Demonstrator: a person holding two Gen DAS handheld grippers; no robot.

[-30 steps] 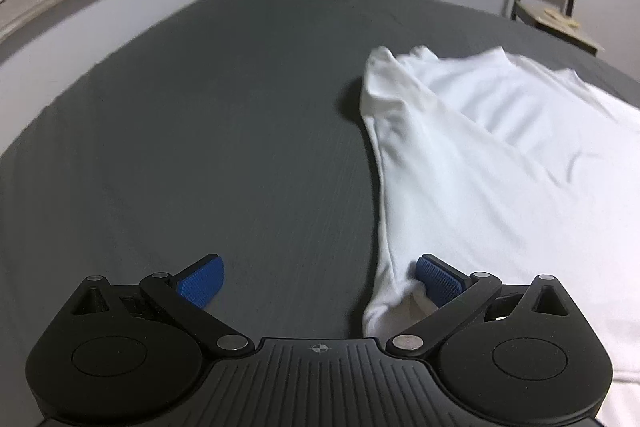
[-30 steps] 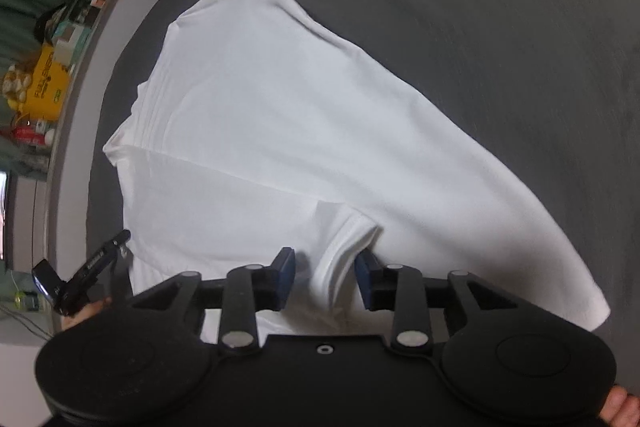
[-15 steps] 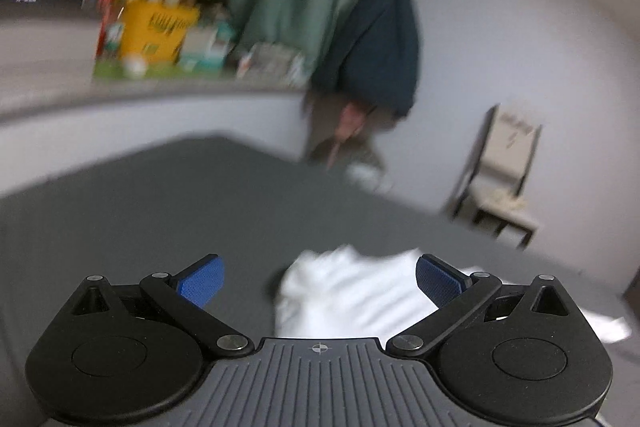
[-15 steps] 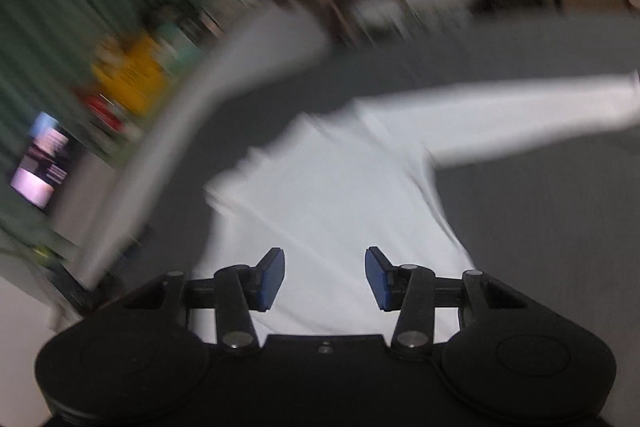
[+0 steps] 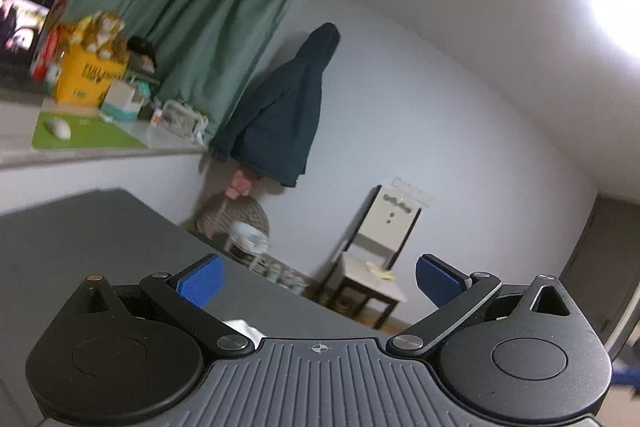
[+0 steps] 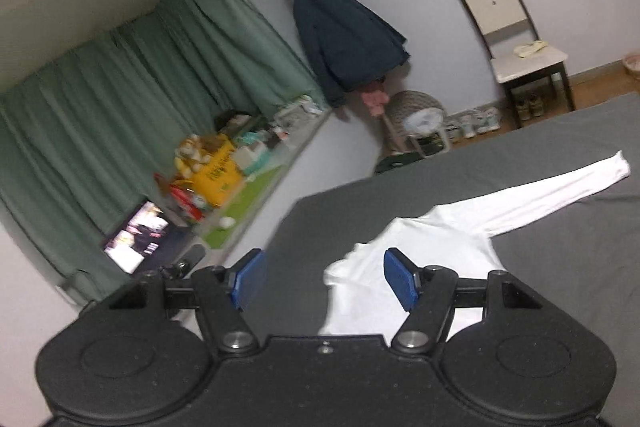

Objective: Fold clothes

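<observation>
A white long-sleeved shirt (image 6: 448, 239) lies flat on the dark grey bed (image 6: 580, 267), one sleeve stretched toward the far right. My right gripper (image 6: 326, 279) is open and empty, raised above the bed's near side and tilted up toward the room. My left gripper (image 5: 318, 279) is open and empty, also lifted and pointing at the far wall. In the left wrist view only a small white scrap of the shirt (image 5: 240, 327) shows just above the gripper body, on the grey bed (image 5: 80, 239).
A shelf (image 5: 92, 139) with a yellow box, toys and a screen runs along the left wall under green curtains (image 6: 120, 87). A dark jacket (image 5: 288, 107) hangs on the wall. A chair (image 5: 376, 259), a stool and shoes stand past the bed's far edge.
Both grippers have lifted off the shirt and tilted up toward the room. The right gripper let go of the shirt fold and opened wider. The left stayed open.
</observation>
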